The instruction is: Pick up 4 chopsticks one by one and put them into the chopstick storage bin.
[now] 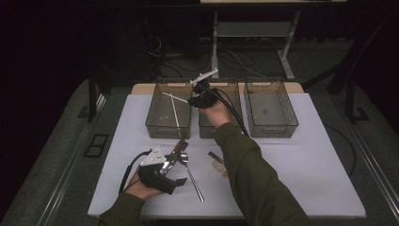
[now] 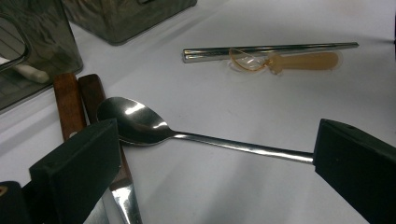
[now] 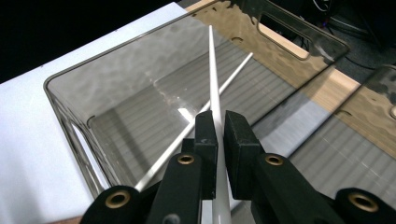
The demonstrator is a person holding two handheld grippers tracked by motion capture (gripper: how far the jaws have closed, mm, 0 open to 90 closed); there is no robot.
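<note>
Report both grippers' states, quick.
Left gripper: open, jaws either side of the metal spoon, not gripping it.
Right gripper: shut on a white chopstick, over the left bin.

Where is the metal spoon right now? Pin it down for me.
The metal spoon lies on the white table at the high view's lower left, beside the left tool. In the left gripper view its bowl touches two wooden handles.

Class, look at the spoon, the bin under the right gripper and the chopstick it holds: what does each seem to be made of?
Spoon: polished metal, likely steel; it mirrors the light.
Bin: smoky clear plastic, seemingly; you see through its rippled walls.
Chopstick: white and matte, perhaps plastic; hard to tell.
</note>
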